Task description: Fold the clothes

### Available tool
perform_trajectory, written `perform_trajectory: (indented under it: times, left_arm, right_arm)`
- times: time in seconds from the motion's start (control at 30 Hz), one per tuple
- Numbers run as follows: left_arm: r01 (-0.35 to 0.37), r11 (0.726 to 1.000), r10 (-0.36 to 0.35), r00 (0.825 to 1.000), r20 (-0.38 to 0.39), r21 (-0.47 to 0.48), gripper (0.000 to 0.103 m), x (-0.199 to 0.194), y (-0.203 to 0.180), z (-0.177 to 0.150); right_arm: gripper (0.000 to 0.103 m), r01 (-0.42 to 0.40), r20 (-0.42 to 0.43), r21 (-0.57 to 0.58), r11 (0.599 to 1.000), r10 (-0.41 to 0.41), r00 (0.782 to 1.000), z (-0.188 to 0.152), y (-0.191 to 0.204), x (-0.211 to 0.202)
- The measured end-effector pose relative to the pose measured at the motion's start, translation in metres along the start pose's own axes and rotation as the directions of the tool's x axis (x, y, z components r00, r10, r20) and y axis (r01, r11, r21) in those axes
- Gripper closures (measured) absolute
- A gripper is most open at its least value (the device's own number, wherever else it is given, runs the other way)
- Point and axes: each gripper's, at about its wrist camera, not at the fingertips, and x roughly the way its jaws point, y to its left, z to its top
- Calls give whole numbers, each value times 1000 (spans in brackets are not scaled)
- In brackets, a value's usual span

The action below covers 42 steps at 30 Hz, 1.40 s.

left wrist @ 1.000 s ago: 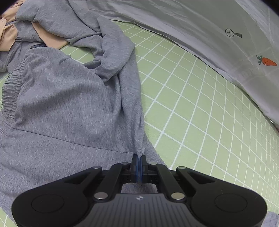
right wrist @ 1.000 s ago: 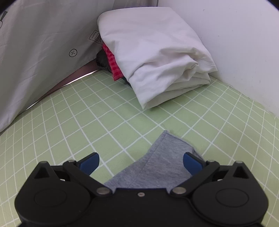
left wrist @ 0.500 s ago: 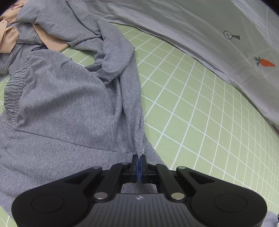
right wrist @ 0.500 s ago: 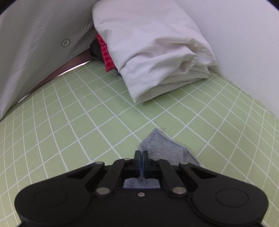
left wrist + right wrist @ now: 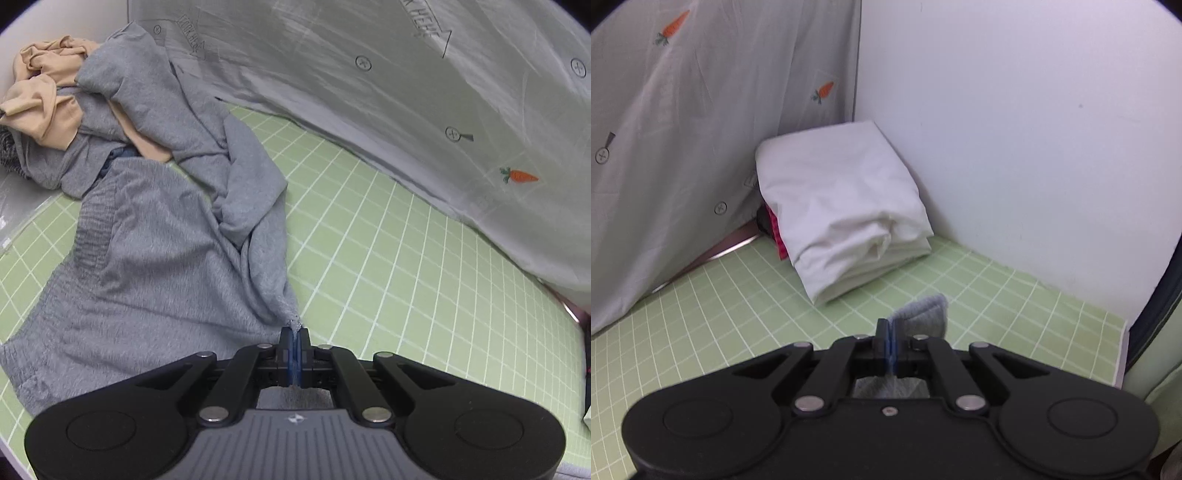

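A grey sweat garment (image 5: 147, 258) with an elastic waistband lies spread on the green checked mat (image 5: 388, 258). In the left wrist view my left gripper (image 5: 294, 338) is shut on a hem corner of it, the cloth running away up and to the left. In the right wrist view my right gripper (image 5: 889, 334) is shut on another grey corner (image 5: 923, 314), which sticks up curled above the mat. The rest of the garment is hidden below that camera.
A heap of grey and tan clothes (image 5: 48, 99) lies at the far left. A folded white bundle (image 5: 842, 206) over a red cloth (image 5: 775, 232) sits in the corner by the white wall (image 5: 1034, 129). A grey printed sheet (image 5: 406, 92) hangs along the back.
My right gripper closed on the grey corner and lifted it off the mat. My left gripper, still shut on the hem, rose and drew the garment toward me.
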Motion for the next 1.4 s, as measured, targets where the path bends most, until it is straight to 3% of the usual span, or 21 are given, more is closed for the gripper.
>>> perform_trajectory:
  times: [0.1,0.17,0.2,0.27,0.33,0.4,0.43,0.47,0.57,0.67,0.8,0.93,1.07,1.13,1.27,1.4]
  left_arm:
    - [20,1000,-20,997,68,4,101,13,-13,22]
    - [19,1000,-18,991,132,-6,93,34,-28,38]
    - [7,1000,-7,992,123,-5,90,44,-36,46]
    - [-10,1000,9,995,97,5,80,59,-50,58]
    - [2,1000,-4,993,115,25,52,57,-54,55]
    - [-4,999,-2,990,138,45,33,51,-53,44]
    - [-9,999,3,993,115,53,32,52,-49,37]
    - [-15,998,9,996,92,61,32,53,-46,30]
    - [-38,997,37,999,3,67,32,60,-32,5]
    - [-63,996,68,994,-82,60,32,67,-21,-18]
    - [-56,998,61,987,-151,38,32,70,-16,-40]
    - [-86,995,91,983,-162,41,32,65,-12,-51]
    - [-136,989,125,979,-164,-56,31,51,18,-51]
    - [-161,981,142,976,-166,-105,25,44,33,-52]
    - [-243,938,196,959,-203,-247,24,26,80,-62]
    - [-268,868,192,957,-217,-417,24,3,128,-78]
  right_arm:
    - [102,-81,40,-28,996,82,996,28,33,25]
    - [101,-156,40,-49,987,158,987,44,60,52]
    - [99,-207,23,-59,977,208,978,50,76,70]
    - [59,-225,-16,-36,974,225,974,54,99,98]
    - [56,-231,-31,-52,972,229,973,49,110,101]
    - [42,-223,-45,-60,973,221,974,35,106,97]
    - [34,-207,-62,-61,976,203,977,24,101,95]
    - [33,-191,-78,-63,980,186,979,13,95,93]
    - [33,-124,-168,-34,992,116,979,-24,65,96]
    - [33,-45,-257,22,999,49,965,-57,33,100]
    - [33,-32,-297,47,998,45,954,-79,17,105]
    - [33,-57,-304,55,997,71,950,-81,21,120]
    - [33,-80,-312,42,996,89,946,-81,28,129]
    - [32,-87,-321,26,996,91,943,-81,32,131]
    - [30,-89,-338,-3,996,82,938,-87,38,130]
    - [28,-89,-346,-13,996,79,935,-90,41,126]
